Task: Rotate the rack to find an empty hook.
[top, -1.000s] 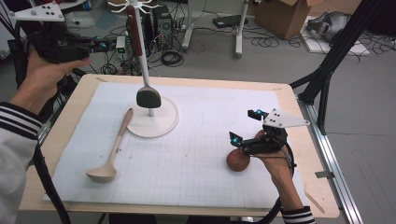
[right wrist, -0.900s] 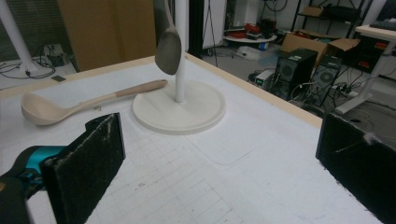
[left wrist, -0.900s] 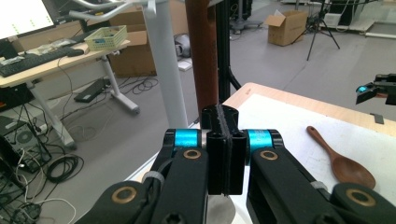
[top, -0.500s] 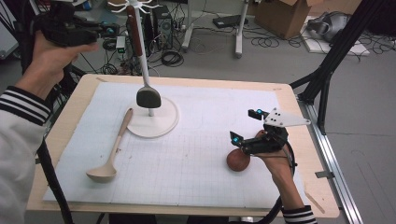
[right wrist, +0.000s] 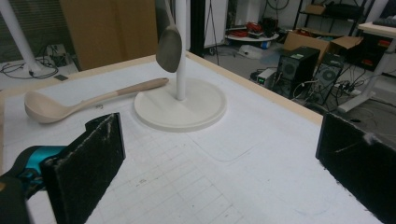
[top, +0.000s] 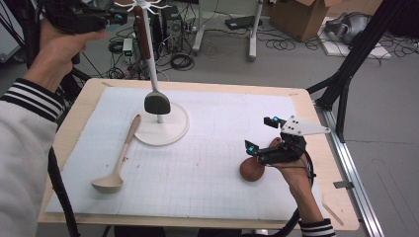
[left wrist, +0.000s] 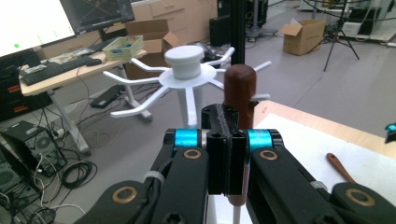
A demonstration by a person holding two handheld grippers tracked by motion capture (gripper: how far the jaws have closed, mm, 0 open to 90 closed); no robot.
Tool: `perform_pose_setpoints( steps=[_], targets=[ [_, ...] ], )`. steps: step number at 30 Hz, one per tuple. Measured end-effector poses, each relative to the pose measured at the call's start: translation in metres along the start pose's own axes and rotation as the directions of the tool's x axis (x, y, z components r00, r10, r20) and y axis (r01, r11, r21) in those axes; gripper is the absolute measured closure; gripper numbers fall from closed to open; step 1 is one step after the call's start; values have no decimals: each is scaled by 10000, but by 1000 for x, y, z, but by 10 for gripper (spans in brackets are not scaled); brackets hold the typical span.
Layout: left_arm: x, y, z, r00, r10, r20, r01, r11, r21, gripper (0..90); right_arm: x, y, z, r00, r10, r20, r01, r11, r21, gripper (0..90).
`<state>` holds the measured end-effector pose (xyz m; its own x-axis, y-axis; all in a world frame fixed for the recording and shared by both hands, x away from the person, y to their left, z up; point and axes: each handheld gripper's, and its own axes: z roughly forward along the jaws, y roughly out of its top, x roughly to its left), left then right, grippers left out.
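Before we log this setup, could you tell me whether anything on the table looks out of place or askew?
Slightly. The pale wooden ladle lies on the white mat with its handle tip propped on the rack's round base, not hung like the dark spoon. A brown spoon lies loose by the right gripper. Nothing looks spilled or broken.

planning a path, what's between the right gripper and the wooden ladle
In the high view, only bare white mat between the right gripper and the wooden ladle.

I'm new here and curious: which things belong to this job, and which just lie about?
In the job: white rack, hanging spatula, wooden ladle, brown spoon.
Lying about: cardboard box, floor cables.
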<state>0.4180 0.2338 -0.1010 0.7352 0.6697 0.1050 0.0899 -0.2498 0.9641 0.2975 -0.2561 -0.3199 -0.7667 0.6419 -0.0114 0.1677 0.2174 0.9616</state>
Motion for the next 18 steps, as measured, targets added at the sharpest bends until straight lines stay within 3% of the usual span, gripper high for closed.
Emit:
perform_pose_setpoints(
  steps=[6,18],
  targets=[
    [-1,0,2,9997,131,-190,-126,9997,221,899,-1,-1,-3,9999,70,76,-70,10000,-65,5],
    [2,0,0,9981,-69,-608,80,9998,176,899,-1,-1,-1,10000,81,49,-81,10000,-8,5]
  ],
)
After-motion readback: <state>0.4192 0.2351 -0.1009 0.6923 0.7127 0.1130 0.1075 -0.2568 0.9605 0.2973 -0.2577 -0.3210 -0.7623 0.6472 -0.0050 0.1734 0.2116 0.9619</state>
